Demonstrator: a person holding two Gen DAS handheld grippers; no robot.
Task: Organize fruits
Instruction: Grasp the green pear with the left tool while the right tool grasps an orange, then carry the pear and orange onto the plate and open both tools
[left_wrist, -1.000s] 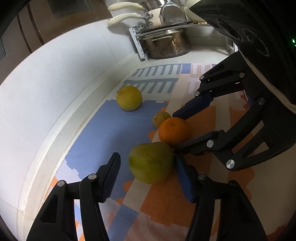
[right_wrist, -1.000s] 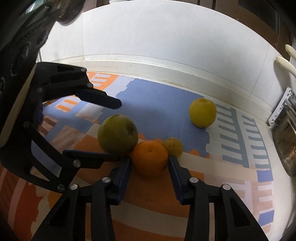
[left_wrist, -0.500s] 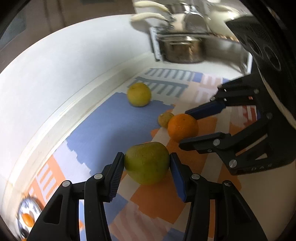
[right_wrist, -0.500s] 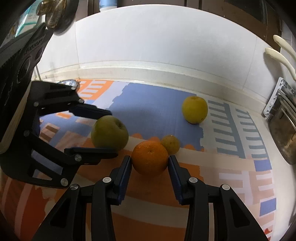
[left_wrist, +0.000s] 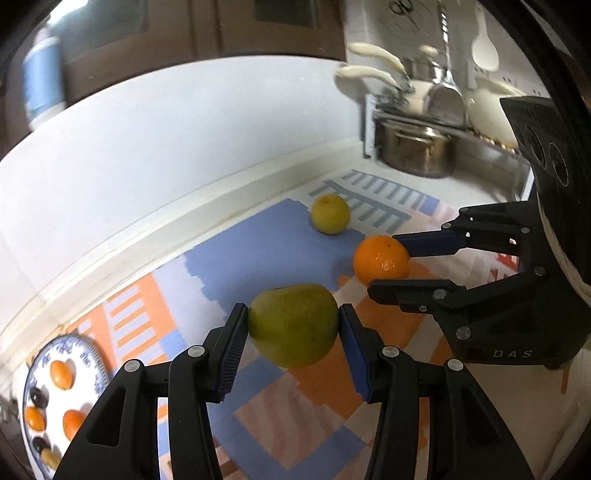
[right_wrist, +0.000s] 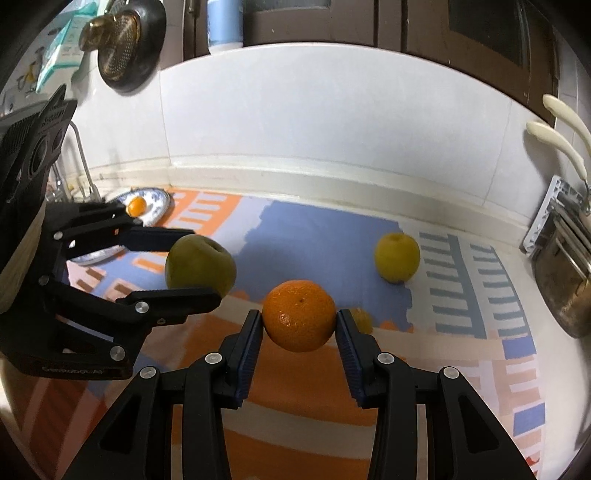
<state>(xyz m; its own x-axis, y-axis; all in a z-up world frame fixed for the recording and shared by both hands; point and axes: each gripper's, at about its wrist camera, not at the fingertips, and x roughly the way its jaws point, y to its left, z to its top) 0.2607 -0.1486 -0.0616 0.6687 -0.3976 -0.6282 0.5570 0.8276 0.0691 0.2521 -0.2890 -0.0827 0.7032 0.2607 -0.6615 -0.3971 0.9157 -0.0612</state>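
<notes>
While both fruits are held clear of the patterned mat (right_wrist: 317, 229), the green pear (left_wrist: 293, 325) is clamped between the pads of the left gripper (left_wrist: 293, 328), whose jaws are partly closed and pressed against its two sides. The orange (right_wrist: 300, 315) is gripped the same way by the right gripper (right_wrist: 300, 321), its jaws narrowed until both blue pads touch the peel. Seen from the right wrist view, the green pear (right_wrist: 200, 265) is carried to the left of the orange and slightly farther back, well apart from it, with the left gripper (right_wrist: 195, 264) reaching in from the left edge. Seen from the left wrist view, the orange (left_wrist: 381, 260) is held to the right of the pear, between the pads of the right gripper (left_wrist: 384, 262).

A yellow apple (right_wrist: 397, 256) is left lying on the mat behind and to the right of the orange, at the edge of the blue patch. A small yellowish fruit (right_wrist: 361, 320) is seen on the mat just behind the right pad, partly hidden by it. A blue-and-white plate (left_wrist: 94, 363) is set on the surface far to the left of the orange; small orange fruits (left_wrist: 61, 374) and a few dark ones are laid on it. A steel pot (left_wrist: 415, 153) is kept at the far right end of the surface, beyond the apple.
</notes>
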